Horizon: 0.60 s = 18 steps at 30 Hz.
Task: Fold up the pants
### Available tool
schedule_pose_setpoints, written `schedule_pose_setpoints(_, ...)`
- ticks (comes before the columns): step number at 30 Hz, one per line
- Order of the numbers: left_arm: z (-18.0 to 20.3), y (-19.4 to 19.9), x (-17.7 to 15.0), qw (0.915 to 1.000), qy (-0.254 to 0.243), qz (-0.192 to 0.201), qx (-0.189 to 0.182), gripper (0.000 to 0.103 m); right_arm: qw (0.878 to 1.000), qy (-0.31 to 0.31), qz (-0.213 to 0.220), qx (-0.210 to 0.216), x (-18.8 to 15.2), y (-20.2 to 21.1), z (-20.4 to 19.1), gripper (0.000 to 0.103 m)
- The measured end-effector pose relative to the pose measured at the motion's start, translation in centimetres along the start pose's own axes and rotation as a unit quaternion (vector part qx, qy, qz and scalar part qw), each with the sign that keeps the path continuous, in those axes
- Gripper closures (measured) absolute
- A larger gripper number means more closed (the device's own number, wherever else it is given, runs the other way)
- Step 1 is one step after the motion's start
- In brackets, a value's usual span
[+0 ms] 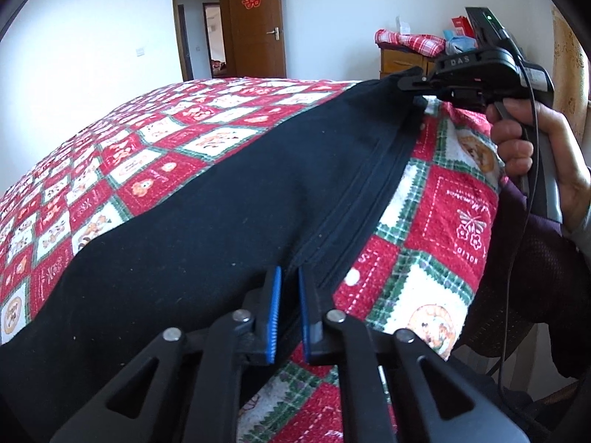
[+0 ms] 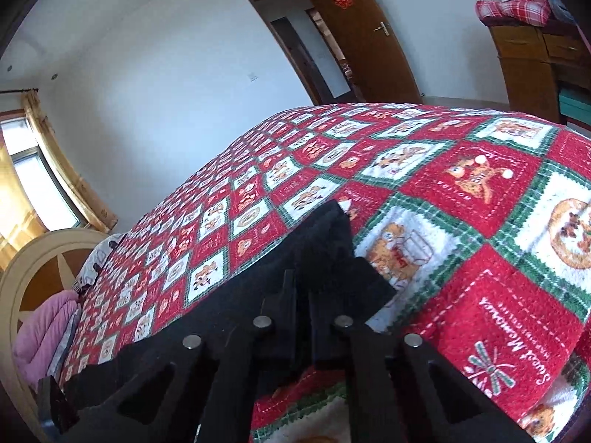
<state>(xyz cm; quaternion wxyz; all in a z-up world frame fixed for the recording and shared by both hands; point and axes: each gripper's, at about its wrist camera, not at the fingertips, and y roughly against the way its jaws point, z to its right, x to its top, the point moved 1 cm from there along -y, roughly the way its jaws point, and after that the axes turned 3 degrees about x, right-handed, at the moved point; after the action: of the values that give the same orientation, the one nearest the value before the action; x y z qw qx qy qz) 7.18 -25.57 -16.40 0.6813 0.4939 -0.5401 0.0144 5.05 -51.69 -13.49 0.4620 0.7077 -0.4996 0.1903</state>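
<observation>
"DAS" on right gripper [image 1: 417,90], probably "Sweet Memories" on bedspread [image 2: 461,192]

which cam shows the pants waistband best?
Left wrist. It shows the black pants waistband running between the left tongs and the right tongs. The right wrist view shows only one dark corner at the tongs.

Between my left jaws: pants [image 1: 221,199], matt black cloth, soft weave, lint-flecked, stitched ribbed seam running ahead. Left gripper [image 1: 289,317]: matt black plastic links, dull metal pivot pins, blue ridged finger pads [image 1: 273,317]. Under both jaws: bedspread [image 2: 461,184], fuzzy terry-like cloth, printed red, white, green. Right gripper [image 2: 303,313]: same matt black plastic. Far ahead: door [image 1: 258,26], smooth semi-gloss brown wood.
</observation>
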Motion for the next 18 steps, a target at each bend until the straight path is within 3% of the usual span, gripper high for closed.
schedule_pose_setpoints(14,-0.9,1.8,0.2,0.9995,0.016,0.021,-0.016,0.099,1.000,0.010,0.006,0.001,0.6,1.8,-1.2,0.100)
schedule_pose_setpoints(18,-1.5,2.2,-0.2,0.9994,0.023,0.023,-0.015,0.099,1.000,-0.023,-0.013,0.009,0.4,1.7,-0.3,0.100)
